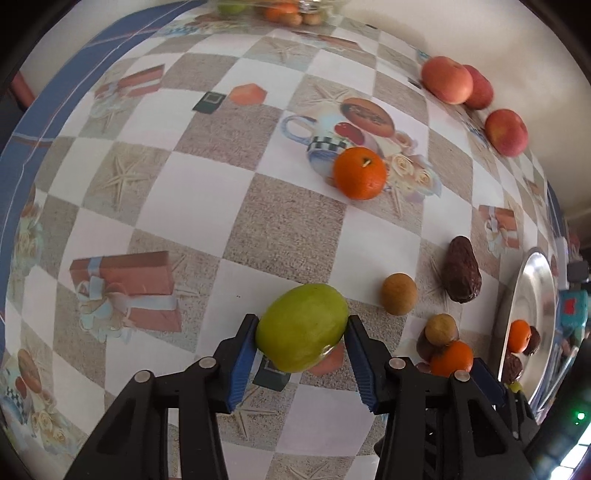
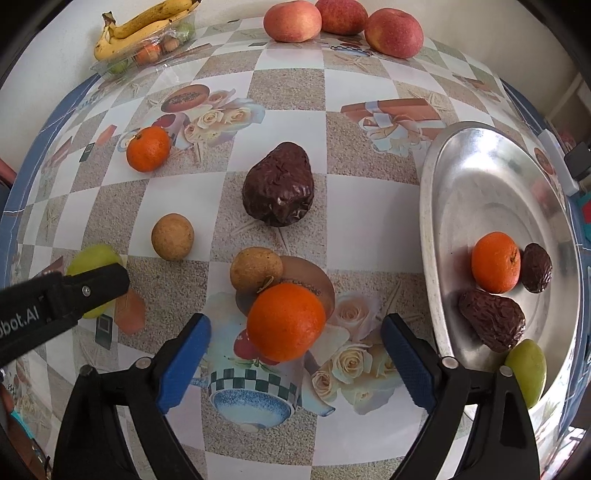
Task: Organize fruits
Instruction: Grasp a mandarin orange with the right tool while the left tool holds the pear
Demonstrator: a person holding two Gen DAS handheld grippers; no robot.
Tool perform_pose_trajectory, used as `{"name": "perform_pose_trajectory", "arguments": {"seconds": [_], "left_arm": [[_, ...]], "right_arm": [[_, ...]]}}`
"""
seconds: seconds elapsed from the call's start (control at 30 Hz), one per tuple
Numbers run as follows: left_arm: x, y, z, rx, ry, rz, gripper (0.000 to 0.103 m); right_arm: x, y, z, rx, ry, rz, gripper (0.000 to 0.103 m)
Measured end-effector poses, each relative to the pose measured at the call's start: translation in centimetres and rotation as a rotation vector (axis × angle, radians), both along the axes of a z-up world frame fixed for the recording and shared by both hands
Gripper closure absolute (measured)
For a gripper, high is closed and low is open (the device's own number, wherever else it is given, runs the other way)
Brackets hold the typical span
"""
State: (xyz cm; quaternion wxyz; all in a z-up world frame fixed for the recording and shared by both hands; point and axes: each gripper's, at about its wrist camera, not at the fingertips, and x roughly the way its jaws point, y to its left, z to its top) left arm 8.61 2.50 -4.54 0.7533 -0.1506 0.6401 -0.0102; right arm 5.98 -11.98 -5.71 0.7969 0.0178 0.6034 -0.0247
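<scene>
While the green fruit [image 1: 302,327] is clamped between the left tongs [image 1: 301,345] just above the surface [image 1: 280,221], the right tongs [image 2: 293,363] are spread wide around an orange [image 2: 286,321]; both are presumably destined for the metal tray [image 2: 480,192].

I counted three round orange tangerines [image 2: 286,321] [image 2: 148,148] [image 2: 495,261]. There were three pink-red peaches [image 2: 292,20] [image 2: 341,15] [image 2: 393,32]. I saw three wrinkly dark brown fruits [image 2: 279,184] [image 2: 492,319] [image 2: 536,267], two small round tan fruits [image 2: 172,236] [image 2: 256,268], and two smooth green fruits [image 2: 526,371] [image 2: 94,258]. There was one shiny silver metal tray [image 2: 480,177].
</scene>
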Motion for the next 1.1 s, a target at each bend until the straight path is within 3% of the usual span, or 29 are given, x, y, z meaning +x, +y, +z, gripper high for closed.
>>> {"name": "perform_pose_trajectory", "arguments": {"seconds": [0.2,0.43,0.63,0.9,0.97,1.1], "left_arm": [[-0.2,0.2,-0.3,-0.015,0.002,0.012,0.053],[-0.6,1.4,-0.4,-0.036,0.006,0.025,0.053],[-0.4,1.0,-0.4,-0.036,0.008,0.026,0.053],[-0.3,1.2,-0.5,-0.040,0.010,0.030,0.052],[-0.3,1.2,-0.5,-0.039,0.010,0.029,0.052],[-0.3,1.2,-0.4,-0.039,0.009,0.029,0.052]], "right_arm": [[-0.2,1.0,-0.4,-0.001,-0.002,0.001,0.000],[-2.5,1.2,-0.8,-0.008,-0.123,-0.007,0.000],[-2.9,1.2,-0.9,-0.003,-0.141,0.005,0.000],[-1.4,0.5,-0.7,0.019,-0.034,-0.003,0.001],[-1.4,0.3,-0.1,0.020,-0.058,-0.027,0.006],[-0.9,-0.2,1.0,0.060,-0.072,-0.023,0.038]]}}
